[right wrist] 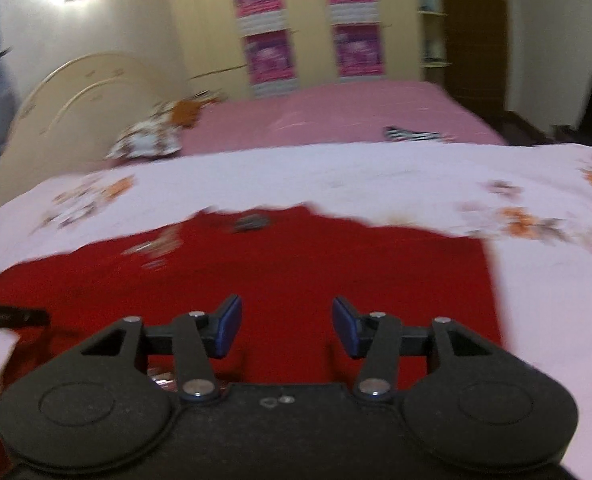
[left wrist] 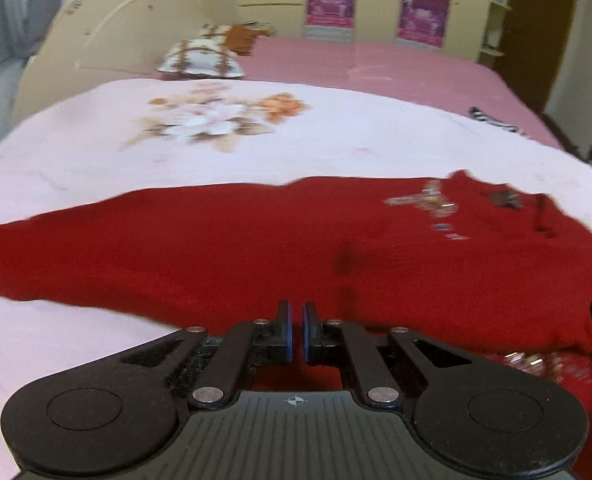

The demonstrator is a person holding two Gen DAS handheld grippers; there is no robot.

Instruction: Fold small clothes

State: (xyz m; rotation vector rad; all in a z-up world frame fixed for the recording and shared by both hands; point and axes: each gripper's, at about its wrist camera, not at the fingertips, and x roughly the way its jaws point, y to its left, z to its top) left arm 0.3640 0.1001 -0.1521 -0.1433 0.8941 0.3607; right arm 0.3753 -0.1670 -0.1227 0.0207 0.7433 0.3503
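A red cloth garment [left wrist: 256,248] lies spread on a pale floral bedsheet [left wrist: 96,140]. The left gripper [left wrist: 297,330] hovers nearly closed, holding nothing; the right gripper [right wrist: 287,326] gapes empty. Only the right view shows the garment's edge at three o'clock.

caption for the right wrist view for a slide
Right gripper, jaws apart and empty, above a red garment spread on a floral sheet.

The garment [left wrist: 256,248] lies spread across the near part of the sheet [left wrist: 96,140], which covers the near half of the bed [left wrist: 375,64]. A pillow [left wrist: 200,58] sits far left by the headboard [left wrist: 128,20]; a wardrobe [left wrist: 375,0] stands behind the bed.
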